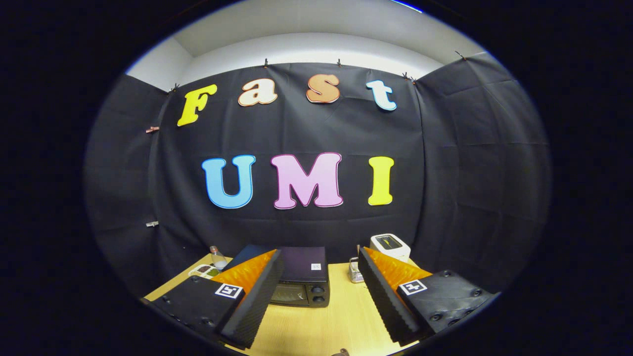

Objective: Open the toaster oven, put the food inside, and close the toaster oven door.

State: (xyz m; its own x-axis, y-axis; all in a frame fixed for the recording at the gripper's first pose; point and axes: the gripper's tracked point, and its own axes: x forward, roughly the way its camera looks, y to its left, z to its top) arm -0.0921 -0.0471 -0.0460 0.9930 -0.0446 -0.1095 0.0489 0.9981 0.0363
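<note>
Wood: the pale yellow wooden table [316, 326] fills the bottom centre of the frame.
Claw: the gripper [316, 301] with black ribbed fingers and orange flanks is spread wide, holding nothing, over the near table.
Toaster oven: the small black toaster oven [302, 282] with a glass door and two knobs sits beyond the fingers, door shut, partly hidden behind the left finger [249, 309].
Right of it: a small wire basket [354, 271], and behind it a white boxy appliance [390, 246].
Left: a clear bottle [217, 257] and a white plate with food [204, 270], lower left.
</note>
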